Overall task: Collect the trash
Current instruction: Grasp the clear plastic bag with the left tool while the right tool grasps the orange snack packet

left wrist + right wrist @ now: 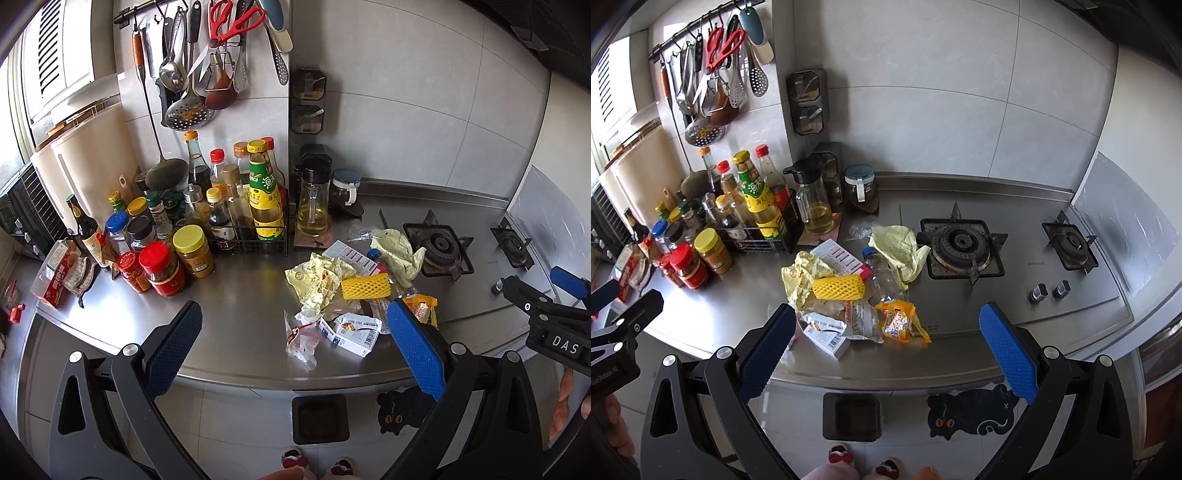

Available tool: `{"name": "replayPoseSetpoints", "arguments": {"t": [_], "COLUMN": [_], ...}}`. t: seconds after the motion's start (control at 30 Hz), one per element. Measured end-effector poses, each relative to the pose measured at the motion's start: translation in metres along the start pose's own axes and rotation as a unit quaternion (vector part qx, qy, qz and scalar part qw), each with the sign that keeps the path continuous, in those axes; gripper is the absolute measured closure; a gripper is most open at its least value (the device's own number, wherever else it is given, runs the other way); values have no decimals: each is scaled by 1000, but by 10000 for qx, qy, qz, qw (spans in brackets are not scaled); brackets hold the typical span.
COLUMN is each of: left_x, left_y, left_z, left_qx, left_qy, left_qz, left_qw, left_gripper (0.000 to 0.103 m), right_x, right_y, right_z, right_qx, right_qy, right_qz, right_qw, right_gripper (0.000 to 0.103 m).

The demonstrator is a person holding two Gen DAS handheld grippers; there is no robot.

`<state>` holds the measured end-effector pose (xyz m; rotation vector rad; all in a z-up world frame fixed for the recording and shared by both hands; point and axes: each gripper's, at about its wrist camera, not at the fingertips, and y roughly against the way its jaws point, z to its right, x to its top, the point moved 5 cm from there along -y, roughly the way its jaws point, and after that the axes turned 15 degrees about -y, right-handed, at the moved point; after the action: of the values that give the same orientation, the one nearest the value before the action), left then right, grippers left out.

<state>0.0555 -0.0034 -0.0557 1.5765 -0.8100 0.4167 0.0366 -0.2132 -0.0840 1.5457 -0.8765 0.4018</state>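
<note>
On the steel counter (738, 295), just left of the gas burner (962, 245), sits the whole trash pile. The easiest piece to spot is the yellow foam net sleeve (839, 287), lying flat with its long axis running roughly 9 to 3 o'clock in the right wrist view, ends pointing at the jars on one side and the stove on the other. Crumpled yellow paper (899, 243) sits at about 1 o'clock from it, touching a clear plastic bottle (882, 271) with a blue cap that lies on its side, cap toward 11 o'clock. An orange snack wrapper (899, 320) is at the sleeve's 5 o'clock, and a small white carton (827, 334) lies at its 6 o'clock near the counter edge.

Left gripper (293, 341) hangs over the front edge, jaws spread wide, nothing between them. Right gripper (886, 347) same deal, wide apart and empty, framing the pile.

Down on the floor, at 6 o'clock from the pile, there's a black bin (851, 415), with a cat mat (971, 410) just beside it.
</note>
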Motion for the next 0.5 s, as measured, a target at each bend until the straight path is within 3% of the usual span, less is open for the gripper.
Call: {"name": "replayPoseSetpoints", "arguments": {"t": [0.13, 0.5], "left_x": [-5, -37], "left_y": [-17, -90], "left_z": [-2, 0], "left_qx": [-213, -504], "left_qy": [43, 87], "left_qz": [29, -283], "left_qw": [9998, 9983], "left_gripper": [8, 8], "right_x": [-5, -20], "right_y": [-19, -92], "right_z": [8, 44], "right_qx": [324, -152], "right_qy": [-166, -329], "right_qz": [-235, -428], "right_qw": [9991, 9984], "right_gripper": [3, 3]}}
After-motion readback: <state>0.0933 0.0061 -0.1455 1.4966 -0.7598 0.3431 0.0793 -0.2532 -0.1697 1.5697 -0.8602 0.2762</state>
